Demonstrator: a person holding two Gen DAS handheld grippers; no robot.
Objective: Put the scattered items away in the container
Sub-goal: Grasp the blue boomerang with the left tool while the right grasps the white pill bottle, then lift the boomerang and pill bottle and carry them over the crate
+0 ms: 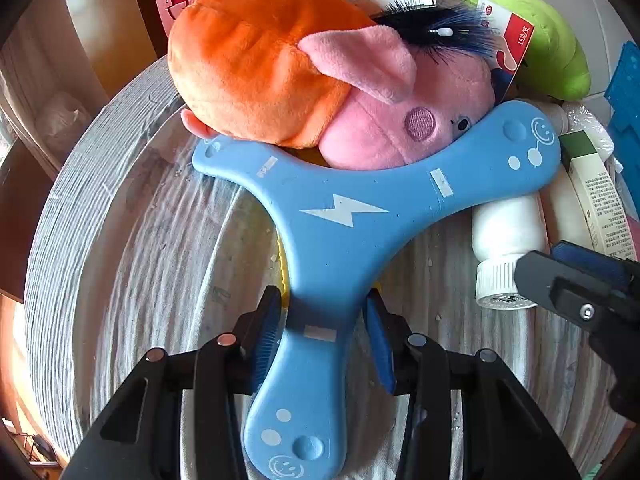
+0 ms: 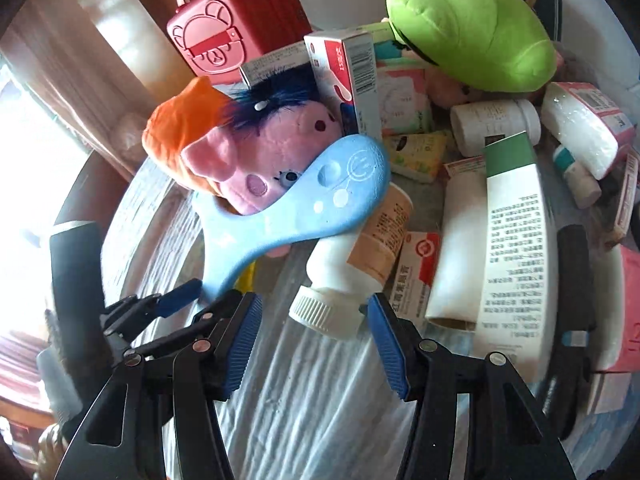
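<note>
A blue three-armed boomerang toy (image 1: 344, 216) lies in the round grey striped basket (image 1: 80, 200), its far arms propped against a pink and orange plush pig (image 1: 280, 80). Its near arm runs between the pads of my left gripper (image 1: 324, 304), which stand slightly apart from it, open. In the right wrist view the boomerang (image 2: 312, 200) rests over a white bottle with a tan label (image 2: 360, 248). My right gripper (image 2: 314, 308) is open, its fingertips on either side of the bottle's ribbed cap (image 2: 316, 312) without touching it. One right finger (image 1: 576, 280) shows beside that cap.
The basket (image 2: 132, 216) also holds a green plush (image 2: 472, 36), a green-topped white box (image 2: 516, 232), a red-and-white box (image 2: 344, 80), more white bottles (image 2: 492, 120) and small packets. A red toy suitcase (image 2: 236, 20) stands behind the rim. The basket's near floor is bare.
</note>
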